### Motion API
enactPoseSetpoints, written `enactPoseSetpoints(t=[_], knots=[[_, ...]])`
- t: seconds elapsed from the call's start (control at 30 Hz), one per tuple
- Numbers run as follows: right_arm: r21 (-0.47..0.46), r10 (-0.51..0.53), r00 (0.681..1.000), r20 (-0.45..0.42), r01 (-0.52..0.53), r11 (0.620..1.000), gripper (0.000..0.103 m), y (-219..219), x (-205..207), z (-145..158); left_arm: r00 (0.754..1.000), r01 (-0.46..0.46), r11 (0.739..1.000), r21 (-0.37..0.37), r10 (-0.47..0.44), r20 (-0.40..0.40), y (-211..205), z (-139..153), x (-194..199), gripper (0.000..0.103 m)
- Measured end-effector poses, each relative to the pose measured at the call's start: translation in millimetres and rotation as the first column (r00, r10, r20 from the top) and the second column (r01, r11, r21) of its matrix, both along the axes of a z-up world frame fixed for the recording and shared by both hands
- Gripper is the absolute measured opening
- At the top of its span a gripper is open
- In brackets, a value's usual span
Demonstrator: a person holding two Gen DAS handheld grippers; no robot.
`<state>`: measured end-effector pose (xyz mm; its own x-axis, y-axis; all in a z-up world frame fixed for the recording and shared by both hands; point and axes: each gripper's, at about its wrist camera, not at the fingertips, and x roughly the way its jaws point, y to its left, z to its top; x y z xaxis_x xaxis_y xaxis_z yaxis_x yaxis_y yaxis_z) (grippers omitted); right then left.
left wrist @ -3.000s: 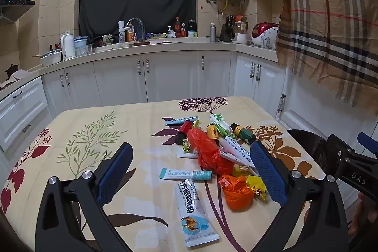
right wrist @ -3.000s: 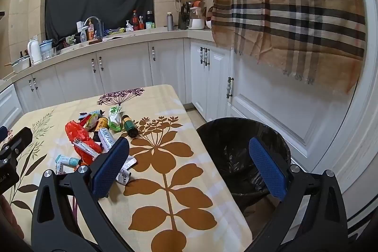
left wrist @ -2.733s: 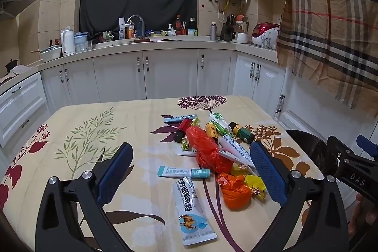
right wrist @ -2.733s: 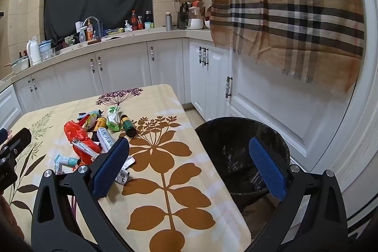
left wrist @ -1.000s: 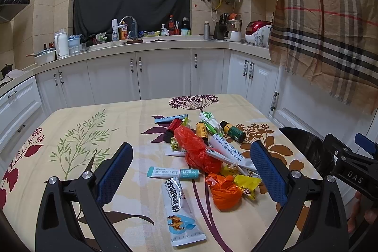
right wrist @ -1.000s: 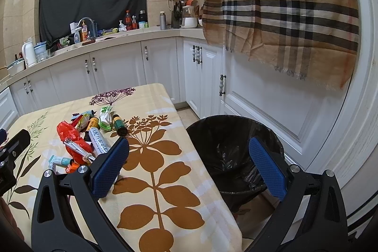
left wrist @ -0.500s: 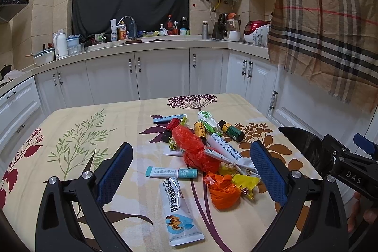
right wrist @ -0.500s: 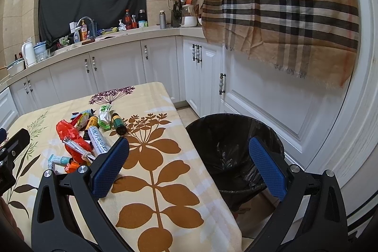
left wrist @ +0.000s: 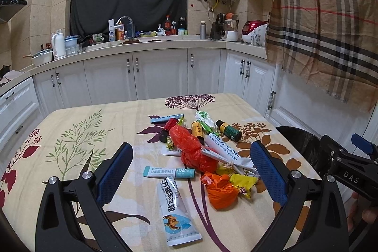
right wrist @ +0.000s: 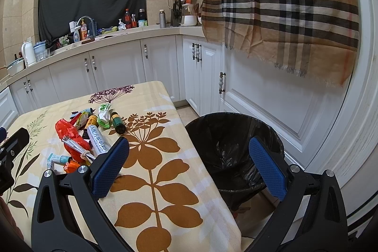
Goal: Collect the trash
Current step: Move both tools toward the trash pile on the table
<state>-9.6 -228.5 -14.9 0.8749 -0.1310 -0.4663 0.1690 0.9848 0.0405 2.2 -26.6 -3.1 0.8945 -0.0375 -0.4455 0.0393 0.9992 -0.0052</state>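
Observation:
A pile of trash lies on the floral tablecloth (left wrist: 70,157): a red plastic bag (left wrist: 189,145), an orange bag (left wrist: 221,191), a white camel-milk pouch (left wrist: 174,214), a teal sachet (left wrist: 169,172), a dark green bottle (left wrist: 229,130) and several wrappers. My left gripper (left wrist: 191,171) is open and empty, held above the table's near side in front of the pile. My right gripper (right wrist: 189,167) is open and empty, over the table's right edge beside a black-lined trash bin (right wrist: 234,148). The pile also shows in the right wrist view, with the red bag (right wrist: 70,136) at left.
White kitchen cabinets (left wrist: 160,72) and a cluttered counter with a sink run behind the table. A plaid cloth (right wrist: 283,8) hangs above the bin. The bin (left wrist: 300,145) stands on the floor off the table's right edge.
Both grippers have drifted slightly back and up; the pile and bin appear a little farther left and lower. Nothing was grasped or moved.

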Motion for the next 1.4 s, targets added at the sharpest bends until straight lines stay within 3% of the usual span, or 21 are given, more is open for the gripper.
enactPoseSetpoints(t=[0.27, 0.5, 0.57, 0.6, 0.67, 0.7, 0.97, 1.03, 1.4], knots=[[0.018, 0.039, 0.999, -0.031, -0.038, 0.999, 0.099, 5.3, 3.2, -7.5, 0.999, -0.011, 1.000, 0.004, 0.011, -0.047, 16.7, -10.7, 1.8, 0.097], [0.027, 0.133, 0.988, -0.074, -0.131, 0.991, 0.099, 38.3, 14.0, -17.2, 0.994, -0.040, 0.999, 0.015, 0.042, -0.098, 42.5, -23.3, -0.2, 0.096], [0.032, 0.167, 0.982, -0.087, -0.165, 0.986, 0.099, 50.0, 16.4, -19.7, 0.993, -0.059, 0.998, 0.024, 0.061, -0.106, 51.3, -26.5, -2.6, 0.091], [0.033, 0.183, 0.979, -0.093, -0.181, 0.983, 0.097, 55.7, 17.0, -20.6, 0.992, -0.067, 0.997, 0.025, 0.070, -0.110, 56.3, -28.1, -3.1, 0.079], [0.032, 0.214, 0.971, -0.109, -0.212, 0.977, 0.090, 67.1, 19.2, -23.7, 0.987, -0.081, 0.997, 0.020, 0.083, -0.140, 68.3, -33.1, -2.4, 0.067], [0.033, 0.231, 0.965, -0.121, -0.228, 0.973, 0.080, 72.7, 21.0, -25.4, 0.985, -0.083, 0.996, 0.014, 0.084, -0.153, 73.0, -35.6, -1.3, 0.067], [0.067, 0.326, 0.917, -0.230, -0.319, 0.945, 0.037, 107.4, 31.7, -44.2, 0.976, -0.136, 0.991, 0.020, 0.137, -0.167, 101.4, -43.9, -6.0, 0.067], [0.094, 0.350, 0.903, -0.250, -0.337, 0.937, 0.021, 110.6, 34.3, -48.8, 0.975, -0.143, 0.990, 0.011, 0.143, -0.173, 106.9, -46.3, -5.8, 0.067], [0.090, 0.395, 0.886, -0.242, -0.384, 0.919, 0.013, 116.5, 28.1, -47.0, 0.974, -0.115, 0.993, -0.023, 0.108, -0.197, 100.4, -51.2, -2.7, 0.067]])
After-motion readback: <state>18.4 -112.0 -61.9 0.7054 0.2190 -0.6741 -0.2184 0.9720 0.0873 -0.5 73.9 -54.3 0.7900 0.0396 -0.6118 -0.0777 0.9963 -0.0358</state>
